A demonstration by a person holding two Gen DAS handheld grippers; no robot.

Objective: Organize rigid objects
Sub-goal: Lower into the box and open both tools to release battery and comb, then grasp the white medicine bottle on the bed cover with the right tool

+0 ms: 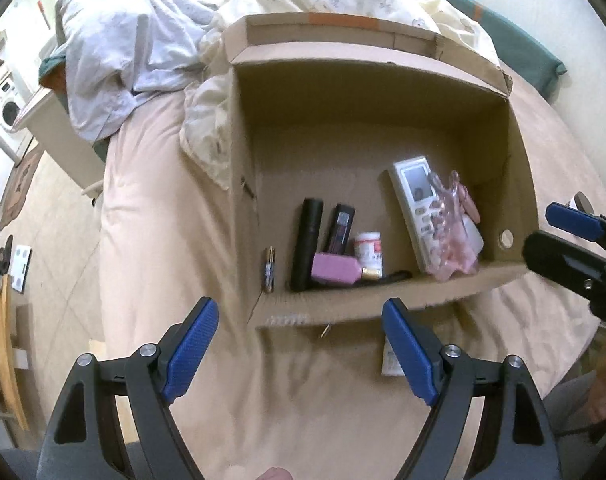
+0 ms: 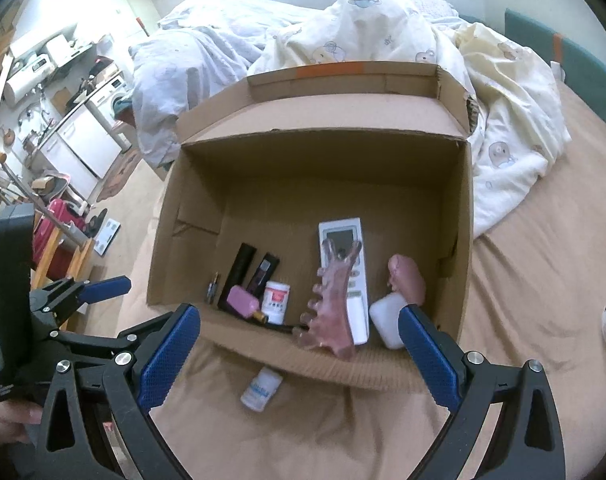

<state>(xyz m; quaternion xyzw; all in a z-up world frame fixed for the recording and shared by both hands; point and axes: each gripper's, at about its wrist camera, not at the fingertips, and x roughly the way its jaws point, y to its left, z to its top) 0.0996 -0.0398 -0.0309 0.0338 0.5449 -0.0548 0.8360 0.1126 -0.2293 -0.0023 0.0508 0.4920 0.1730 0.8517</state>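
in the box on the bed, the remote lies along the right wall, the jar by the near wall, a small bottle outside it.

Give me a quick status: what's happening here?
Left gripper and right gripper open, empty. Cardboard box holds remote, hair claw, bottles. Small white bottle outside on bed. Nothing blocking.

box: matt brown corrugated cardboard
hair clip: glossy translucent pink plastic
remote: smooth white plastic
bed sheet: soft peach cloth
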